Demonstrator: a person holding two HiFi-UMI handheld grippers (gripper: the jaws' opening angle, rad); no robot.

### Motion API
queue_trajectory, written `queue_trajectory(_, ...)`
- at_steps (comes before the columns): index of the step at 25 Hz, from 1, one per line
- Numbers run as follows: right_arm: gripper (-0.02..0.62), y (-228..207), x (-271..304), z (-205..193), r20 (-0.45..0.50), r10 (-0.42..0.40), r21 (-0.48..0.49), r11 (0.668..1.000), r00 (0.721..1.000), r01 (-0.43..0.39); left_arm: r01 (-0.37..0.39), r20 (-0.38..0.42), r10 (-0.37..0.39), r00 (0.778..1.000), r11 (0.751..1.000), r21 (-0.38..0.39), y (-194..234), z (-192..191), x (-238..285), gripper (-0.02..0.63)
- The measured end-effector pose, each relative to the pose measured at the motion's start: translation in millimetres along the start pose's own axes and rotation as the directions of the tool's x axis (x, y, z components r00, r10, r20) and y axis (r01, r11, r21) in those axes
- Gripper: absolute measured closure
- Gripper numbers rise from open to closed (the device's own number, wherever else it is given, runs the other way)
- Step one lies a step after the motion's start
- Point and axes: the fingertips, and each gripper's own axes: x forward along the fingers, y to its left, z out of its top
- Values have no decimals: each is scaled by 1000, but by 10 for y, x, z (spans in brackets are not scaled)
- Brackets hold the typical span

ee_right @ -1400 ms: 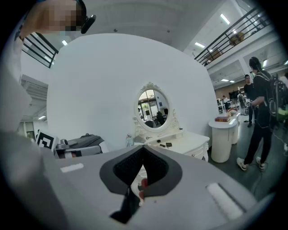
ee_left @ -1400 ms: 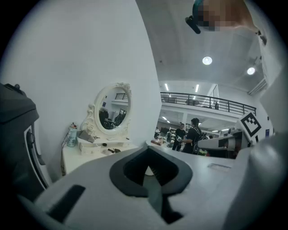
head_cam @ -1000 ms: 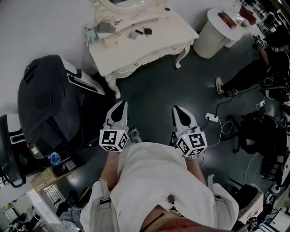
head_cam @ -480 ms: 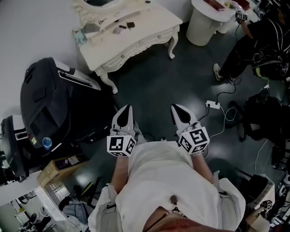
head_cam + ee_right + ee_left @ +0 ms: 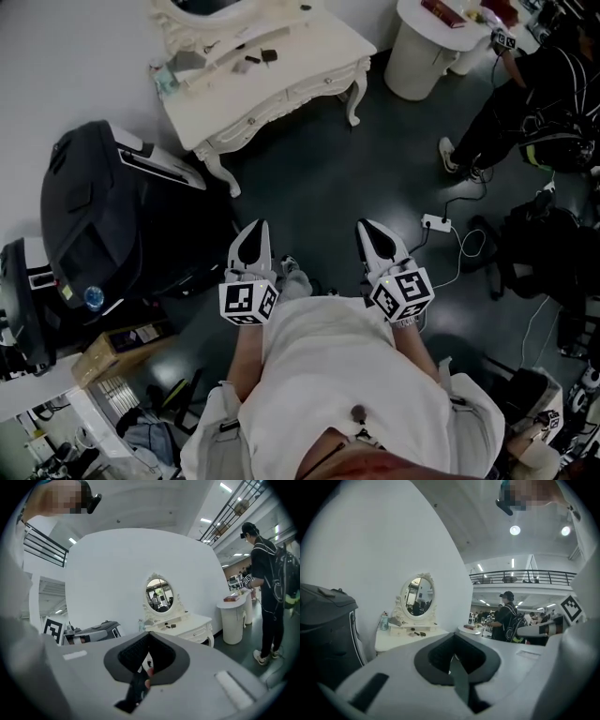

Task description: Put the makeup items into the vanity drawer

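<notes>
The cream vanity stands ahead across the dark floor, its oval mirror at the back. Small dark makeup items lie on its top, also visible as makeup items in the right gripper view. I cannot see an open drawer. My left gripper and right gripper hover side by side over the floor, well short of the vanity and pointing toward it. Both are shut with nothing held. The left gripper and right gripper show pressed-together jaws in their own views.
A large black machine stands at the left beside the vanity. A round white pedestal table is at the upper right, with a person in black next to it. A power strip with cable lies on the floor right of my right gripper.
In the head view the vanity has slid up and to the left as I moved across the floor with both grippers. Over the last half second little differs. Both stay shut.
</notes>
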Motion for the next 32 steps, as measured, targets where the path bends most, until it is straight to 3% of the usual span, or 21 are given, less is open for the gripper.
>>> queue_trajectory(4, 588, 31, 344, 100, -14, 5, -53, 999, 1000, -6, 10, 24, -10, 1000, 1000, -17, 224, 137, 184, 600)
queue_trajectory(9, 588, 96, 746, 191, -16, -13, -43, 999, 1000, 12, 37, -2, -37, 999, 999, 36, 514, 203, 425, 600)
queue_trajectory(21, 588, 353, 1580, 236, -15, -15, -49, 999, 1000, 14, 82, 23, -82, 996, 997, 15, 1255, 396, 745, 600)
queue_trajectory(32, 588, 28, 2055, 297, -51, 26, -44, 999, 998, -29, 25, -41, -24, 999, 1000, 12, 1417, 284, 1185, 600)
